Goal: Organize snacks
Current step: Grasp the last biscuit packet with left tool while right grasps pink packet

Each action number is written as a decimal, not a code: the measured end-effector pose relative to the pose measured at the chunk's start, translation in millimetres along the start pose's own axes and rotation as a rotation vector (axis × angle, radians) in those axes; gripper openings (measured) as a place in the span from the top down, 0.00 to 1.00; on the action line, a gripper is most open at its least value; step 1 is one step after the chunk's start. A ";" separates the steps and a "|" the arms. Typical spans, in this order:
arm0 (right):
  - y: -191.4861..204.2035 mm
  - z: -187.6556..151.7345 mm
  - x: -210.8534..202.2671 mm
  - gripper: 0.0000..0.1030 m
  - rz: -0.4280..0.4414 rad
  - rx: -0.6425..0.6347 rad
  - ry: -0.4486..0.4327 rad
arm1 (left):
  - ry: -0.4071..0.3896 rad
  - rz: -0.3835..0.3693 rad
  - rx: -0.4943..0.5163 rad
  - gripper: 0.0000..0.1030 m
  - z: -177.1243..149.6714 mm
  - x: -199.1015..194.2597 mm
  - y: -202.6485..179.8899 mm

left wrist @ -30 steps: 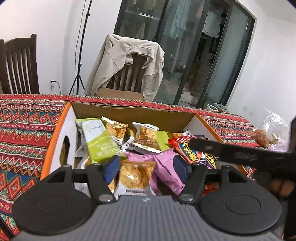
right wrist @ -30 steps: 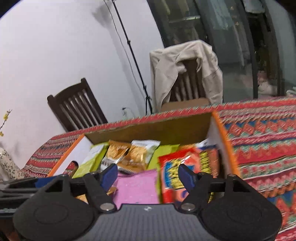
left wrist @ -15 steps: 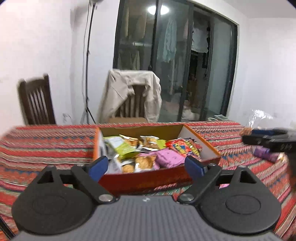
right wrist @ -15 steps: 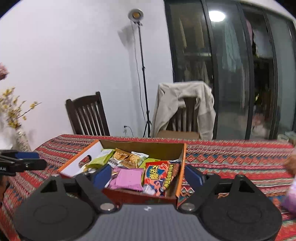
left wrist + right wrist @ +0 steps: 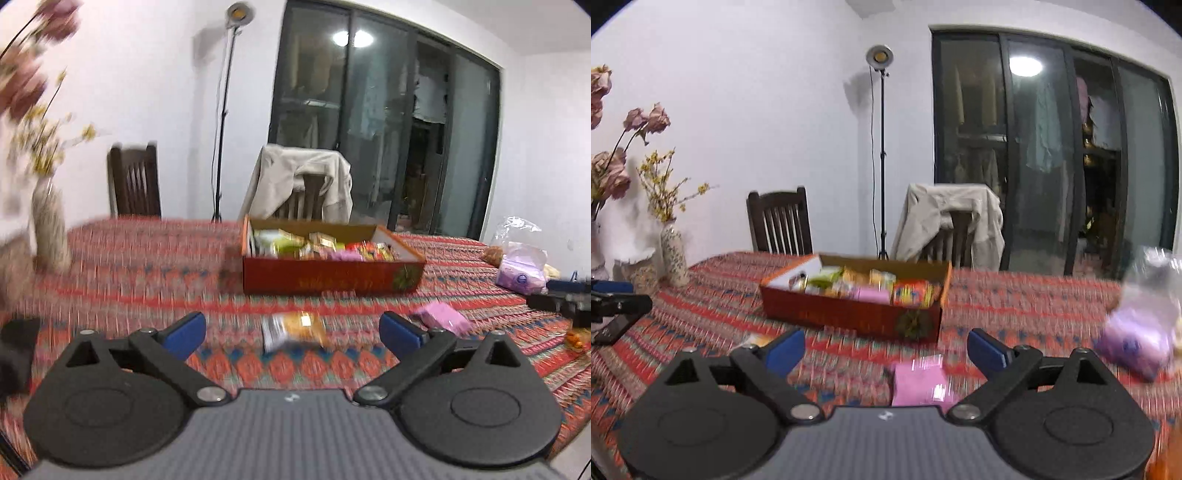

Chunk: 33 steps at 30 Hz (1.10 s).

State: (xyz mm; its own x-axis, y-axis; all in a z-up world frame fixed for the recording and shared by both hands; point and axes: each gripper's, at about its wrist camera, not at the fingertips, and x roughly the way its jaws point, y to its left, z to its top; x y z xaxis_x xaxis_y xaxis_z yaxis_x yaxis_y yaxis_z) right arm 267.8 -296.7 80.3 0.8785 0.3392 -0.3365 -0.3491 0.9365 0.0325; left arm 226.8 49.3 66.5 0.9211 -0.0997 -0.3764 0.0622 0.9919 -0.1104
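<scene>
A red cardboard box point(image 5: 332, 277) full of snack packets stands on the patterned tablecloth; it also shows in the right wrist view point(image 5: 849, 314). An orange biscuit packet point(image 5: 293, 328) lies on the cloth just ahead of my open, empty left gripper point(image 5: 291, 332). A pink packet point(image 5: 441, 317) lies to its right. In the right wrist view that pink packet point(image 5: 919, 382) lies between the fingers of my open, empty right gripper point(image 5: 886, 349), on the cloth. Each gripper shows at the edge of the other's view.
A clear bag with a purple pack point(image 5: 522, 266) sits at the table's right, also seen in the right wrist view point(image 5: 1134, 343). Vases with dried flowers point(image 5: 674, 258) stand at the left. Two chairs point(image 5: 779, 221) stand behind the table. A dark object point(image 5: 16, 350) lies at the near left.
Both grippers have pulled back from over the box toward the near table edge. The biscuit packet and pink packet on the cloth have come into view.
</scene>
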 end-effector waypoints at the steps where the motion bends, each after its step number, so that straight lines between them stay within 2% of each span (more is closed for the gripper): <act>1: 1.3 -10.7 -7.2 0.08 0.002 0.005 0.015 | 0.016 -0.003 -0.016 0.01 -7.4 -4.8 -0.9; 6: 2.6 -55.6 -29.8 0.08 -0.015 -0.008 0.088 | 0.085 0.016 -0.010 0.01 -38.8 -13.3 -7.6; 10: 0.5 -80.4 -32.5 0.08 -0.032 0.006 0.145 | 0.109 0.023 -0.010 0.01 -44.7 -11.7 -11.7; 18: -12.6 -90.8 -30.5 0.08 -0.056 0.049 0.156 | 0.128 0.011 0.034 0.01 -42.3 11.8 -16.6; 22: -19.0 -88.9 -16.6 0.08 -0.058 0.056 0.179 | 0.144 0.032 0.120 0.01 -37.7 48.4 -7.3; 25: -21.1 -85.1 -2.0 0.08 -0.056 0.041 0.194 | 0.181 0.046 0.205 0.01 -33.1 90.1 5.1; 29: -22.8 -74.9 26.1 0.08 -0.049 0.017 0.214 | 0.236 0.020 0.300 0.01 -26.6 142.8 14.0; 33: -23.7 -60.7 64.2 0.08 -0.036 -0.007 0.247 | 0.249 -0.022 0.370 0.01 -14.4 184.8 16.2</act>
State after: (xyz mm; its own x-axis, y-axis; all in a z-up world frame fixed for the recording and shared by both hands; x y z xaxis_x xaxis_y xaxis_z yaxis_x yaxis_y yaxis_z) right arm 312.6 -302.6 0.8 0.7846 0.2726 -0.5568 -0.3218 0.9468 0.0100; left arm 392.5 45.9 -18.0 0.8001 -0.0916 -0.5928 0.2556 0.9461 0.1988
